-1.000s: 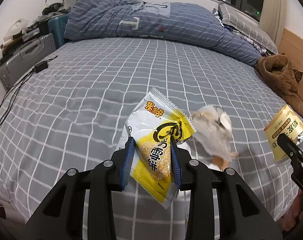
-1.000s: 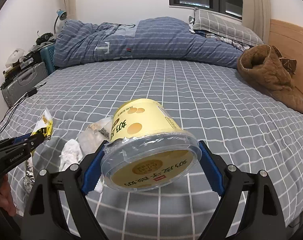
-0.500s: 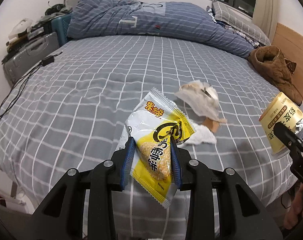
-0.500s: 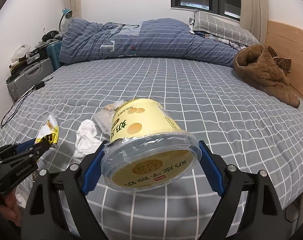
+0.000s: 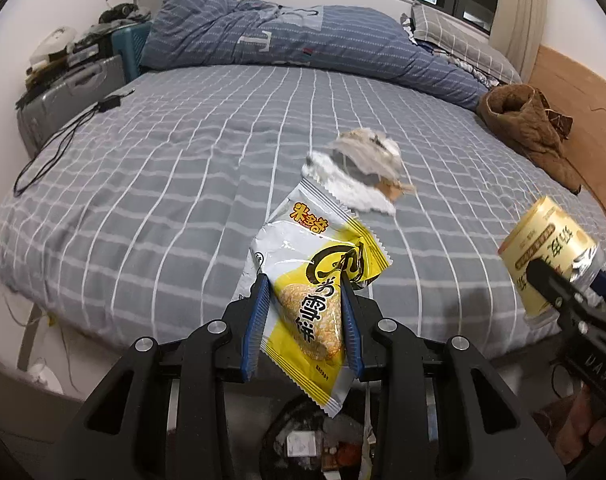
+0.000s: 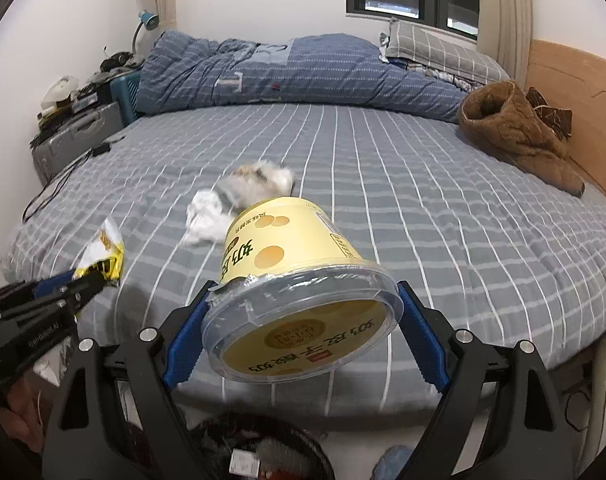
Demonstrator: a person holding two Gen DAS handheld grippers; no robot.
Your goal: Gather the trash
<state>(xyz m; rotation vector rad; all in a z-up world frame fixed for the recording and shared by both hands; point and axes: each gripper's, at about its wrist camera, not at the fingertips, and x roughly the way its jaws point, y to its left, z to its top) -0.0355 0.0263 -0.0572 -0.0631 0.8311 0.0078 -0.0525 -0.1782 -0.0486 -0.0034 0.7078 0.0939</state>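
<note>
My left gripper (image 5: pixel 303 284) is shut on a yellow and white snack wrapper (image 5: pixel 315 280), held past the foot edge of the bed. My right gripper (image 6: pixel 303 292) is shut on a pale yellow lidded tub (image 6: pixel 299 280), tilted with its clear lid toward the camera. That tub (image 5: pixel 551 256) shows at the right of the left wrist view, and the wrapper (image 6: pixel 103 252) at the left of the right wrist view. Crumpled white tissues (image 5: pixel 355 172) (image 6: pixel 239 204) lie on the grey checked bed. A dark trash bin (image 5: pixel 315 440) (image 6: pixel 259 452) with rubbish in it sits on the floor below both grippers.
A blue striped duvet (image 5: pixel 303 44) is bunched at the head of the bed. A brown jacket (image 5: pixel 531 128) lies by the wooden board on the right. A grey suitcase (image 5: pixel 67 96) and a black cable (image 5: pixel 55 148) are at the left. A hand (image 6: pixel 19 400) holds the left gripper.
Both grippers have drawn back from over the bed to beyond its foot edge, still holding the wrapper and the tub. The bin on the floor has come into view.
</note>
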